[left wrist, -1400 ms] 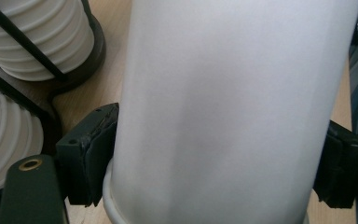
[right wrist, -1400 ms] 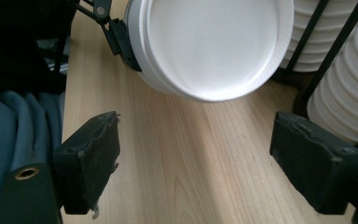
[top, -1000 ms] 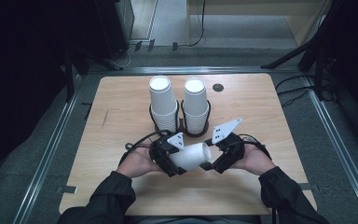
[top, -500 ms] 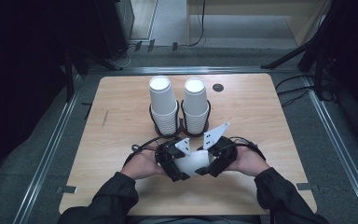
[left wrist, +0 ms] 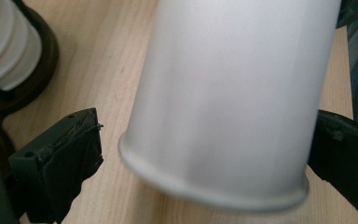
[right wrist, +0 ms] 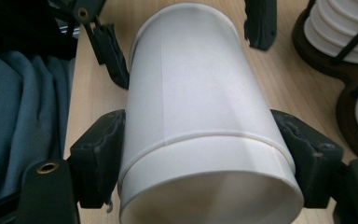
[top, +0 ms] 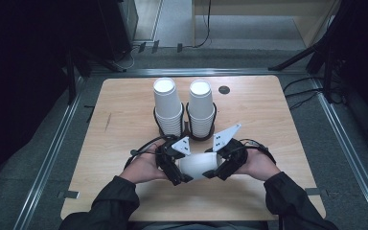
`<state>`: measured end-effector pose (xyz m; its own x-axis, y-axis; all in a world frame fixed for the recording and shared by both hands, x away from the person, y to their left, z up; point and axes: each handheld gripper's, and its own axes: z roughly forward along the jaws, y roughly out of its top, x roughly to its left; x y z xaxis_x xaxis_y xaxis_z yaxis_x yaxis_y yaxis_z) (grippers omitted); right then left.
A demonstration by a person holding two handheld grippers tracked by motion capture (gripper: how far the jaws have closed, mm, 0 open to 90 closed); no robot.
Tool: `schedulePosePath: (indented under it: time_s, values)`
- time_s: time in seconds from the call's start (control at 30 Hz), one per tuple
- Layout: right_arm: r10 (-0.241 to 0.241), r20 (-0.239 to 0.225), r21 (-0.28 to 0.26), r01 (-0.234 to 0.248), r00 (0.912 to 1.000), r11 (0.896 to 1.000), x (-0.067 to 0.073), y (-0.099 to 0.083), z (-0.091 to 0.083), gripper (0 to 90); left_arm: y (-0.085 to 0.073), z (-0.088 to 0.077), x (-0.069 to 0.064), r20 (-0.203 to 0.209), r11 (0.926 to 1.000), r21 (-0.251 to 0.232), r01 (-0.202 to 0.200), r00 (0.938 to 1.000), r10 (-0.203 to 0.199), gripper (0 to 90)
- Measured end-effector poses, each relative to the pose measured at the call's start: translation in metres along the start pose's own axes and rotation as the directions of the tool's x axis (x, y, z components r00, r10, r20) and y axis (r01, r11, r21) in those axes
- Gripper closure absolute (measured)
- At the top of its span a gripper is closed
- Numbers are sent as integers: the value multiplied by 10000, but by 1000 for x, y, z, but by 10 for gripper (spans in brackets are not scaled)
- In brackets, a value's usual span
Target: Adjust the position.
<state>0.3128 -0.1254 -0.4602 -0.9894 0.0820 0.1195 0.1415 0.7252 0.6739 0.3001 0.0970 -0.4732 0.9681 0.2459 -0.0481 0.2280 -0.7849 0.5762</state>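
Note:
A white paper cup (top: 199, 165) lies on its side just above the wooden table (top: 124, 110), between both hands near the front edge. My right gripper (right wrist: 203, 158) is shut on its wide end, both pads pressing the wall; its jaws have just been closing. A ridge rings the cup (right wrist: 191, 84) there, and I cannot tell whether it is one cup or two nested. My left gripper (left wrist: 207, 154) stands open around the other end of the cup (left wrist: 233, 84), its jaws just opening. A gap shows beside one pad.
Two tall stacks of white cups (top: 169, 108) (top: 201, 108) stand in a dark wire holder (top: 189, 132) just behind the hands. A small dark round spot (top: 224, 89) marks the table at the back right. Bare wood lies to either side.
Both hands and the cup have drawn slightly toward the front edge. The cup now lies more level between the grippers, and the right gripper's grey plate has tilted.

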Motion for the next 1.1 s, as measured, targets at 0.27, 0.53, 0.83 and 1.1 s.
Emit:
schedulePosePath:
  time_s: [0.27,0.53,0.83,1.1]
  values:
    - [263,271,-221,-257,9993,9994,-3,-7,-9,237,-7,-15,8,-37,9953,-791,560,9984,-565,0]
    - [600,424,-521,-578,9973,9970,-10,-15,-17,236,-13,-23,12,18,9870,-1357,857,9963,-863,0]
    - [887,377,-1511,-820,9953,9851,-13,-19,-36,236,-18,-26,13,369,9625,-2506,1040,9945,-978,65]
    - [741,93,-2551,-693,9972,9644,-9,-12,-47,236,-11,-16,9,1096,9520,-2861,1087,9907,-802,64]
